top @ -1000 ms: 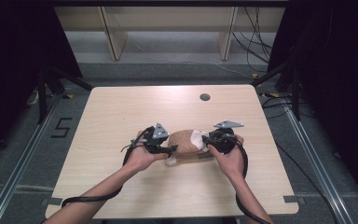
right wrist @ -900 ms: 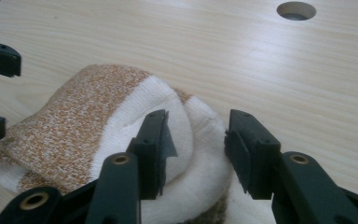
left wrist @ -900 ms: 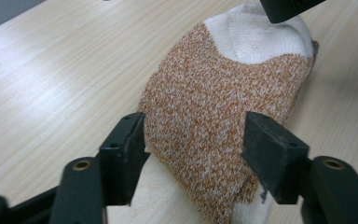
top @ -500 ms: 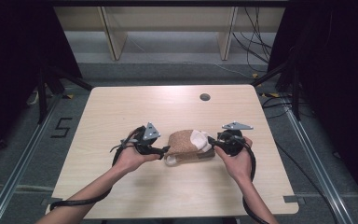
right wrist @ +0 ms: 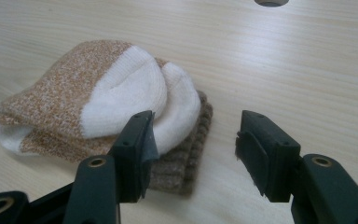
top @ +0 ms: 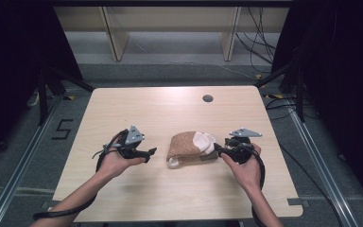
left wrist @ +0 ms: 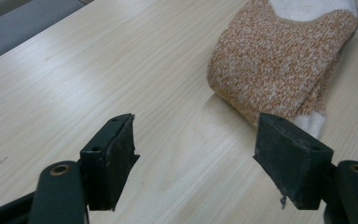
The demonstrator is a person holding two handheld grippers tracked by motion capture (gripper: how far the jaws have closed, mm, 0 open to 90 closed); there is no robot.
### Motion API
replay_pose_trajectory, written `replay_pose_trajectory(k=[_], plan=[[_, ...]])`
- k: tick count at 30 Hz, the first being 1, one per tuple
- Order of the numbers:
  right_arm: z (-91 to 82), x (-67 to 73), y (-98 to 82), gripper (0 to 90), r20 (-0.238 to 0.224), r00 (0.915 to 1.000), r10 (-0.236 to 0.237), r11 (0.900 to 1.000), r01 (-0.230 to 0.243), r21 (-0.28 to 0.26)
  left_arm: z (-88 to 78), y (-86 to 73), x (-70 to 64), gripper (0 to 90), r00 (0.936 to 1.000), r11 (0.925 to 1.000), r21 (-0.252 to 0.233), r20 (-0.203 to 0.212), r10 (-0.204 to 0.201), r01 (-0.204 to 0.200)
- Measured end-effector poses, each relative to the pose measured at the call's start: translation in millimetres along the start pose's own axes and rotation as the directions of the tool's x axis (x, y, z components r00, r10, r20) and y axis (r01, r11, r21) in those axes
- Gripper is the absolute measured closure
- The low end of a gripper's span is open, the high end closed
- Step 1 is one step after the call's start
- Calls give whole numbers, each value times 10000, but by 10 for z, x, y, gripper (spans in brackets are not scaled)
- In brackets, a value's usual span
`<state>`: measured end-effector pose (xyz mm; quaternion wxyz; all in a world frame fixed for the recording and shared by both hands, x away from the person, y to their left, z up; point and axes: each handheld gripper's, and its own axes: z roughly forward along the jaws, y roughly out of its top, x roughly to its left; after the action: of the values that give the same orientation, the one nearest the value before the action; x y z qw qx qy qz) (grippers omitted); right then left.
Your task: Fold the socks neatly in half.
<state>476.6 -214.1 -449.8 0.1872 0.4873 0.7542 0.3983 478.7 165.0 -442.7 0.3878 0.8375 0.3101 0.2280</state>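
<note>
Both sets of jaws have just been opening and now stand wide with nothing between them. Left gripper (top: 147, 153) sits apart from the folded socks (top: 191, 147); right gripper (top: 220, 150) sits just beside the white toe end. Socks lie folded in a stack near the middle of the table (top: 137, 109). Folding appears complete; only withdrawal seems left.

Each black tool (top: 147, 152) (top: 219, 150) carries a grey three-cornered plate, thick square pads (left wrist: 114, 163), trailing black cable; forearms bare.
</note>
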Motion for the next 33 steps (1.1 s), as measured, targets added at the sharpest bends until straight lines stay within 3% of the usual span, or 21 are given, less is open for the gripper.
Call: replay_pose_trajectory(k=[1,3,5,6,9,15,16,19,20,24,26,28,31,33], plan=[[-25,7,-10,454,-33,9998,177,9998,-177,55,-28,-19,24,278,9999,9999,-27,-109,116,-116],[-69,-2,-42,450,3,9998,185,9998,-185,13,-57,-76,50,277,9998,9996,-264,-170,-115,110],[-108,-22,-78,442,28,9999,165,9999,-165,26,-99,-137,83,277,9998,9998,-170,-174,-137,134],[-130,-15,-100,440,-18,9993,385,9992,-385,98,-99,-175,81,277,9991,9984,-411,-172,-392,384],[-170,-68,-167,435,-117,9994,333,9994,-334,-41,-153,-283,107,277,9978,9967,-561,-267,-607,591],[-311,-144,-306,426,210,9981,575,9983,-575,17,-234,-507,130,280,9917,9872,-1098,-445,-1208,1153],[-327,-141,-336,425,179,9963,839,9965,-840,21,-248,-551,130,279,9891,9851,-1087,-484,-1394,1335],[-369,-189,-421,417,324,9976,612,9981,-614,42,-272,-678,156,278,9865,9830,-1042,-483,-1566,1509],[-370,-178,-453,413,287,9958,868,9962,-867,-27,-279,-718,165,277,9858,9828,-1004,-496,-1606,1551],[-405,-218,-544,403,390,9963,771,9968,-762,-224,-297,-857,181,277,9825,9809,-935,-587,-1766,1707],[-419,-226,-586,401,582,9950,816,9962,-796,-360,-303,-901,169,278,9769,9747,-1015,-581,-2056,1991],[-439,-225,-623,397,703,9935,890,9956,-866,-371,-318,-911,181,279,9761,9744,-1083,-706,-2054,1972],[-424,-220,-661,394,470,9938,1005,9933,-975,-614,-338,-898,207,279,9783,9757,-1300,-867,-1882,1762],[-439,-209,-681,394,706,9905,1177,9917,-1135,-609,-347,-894,221,280,9819,9785,-1404,-928,-1650,1512]])
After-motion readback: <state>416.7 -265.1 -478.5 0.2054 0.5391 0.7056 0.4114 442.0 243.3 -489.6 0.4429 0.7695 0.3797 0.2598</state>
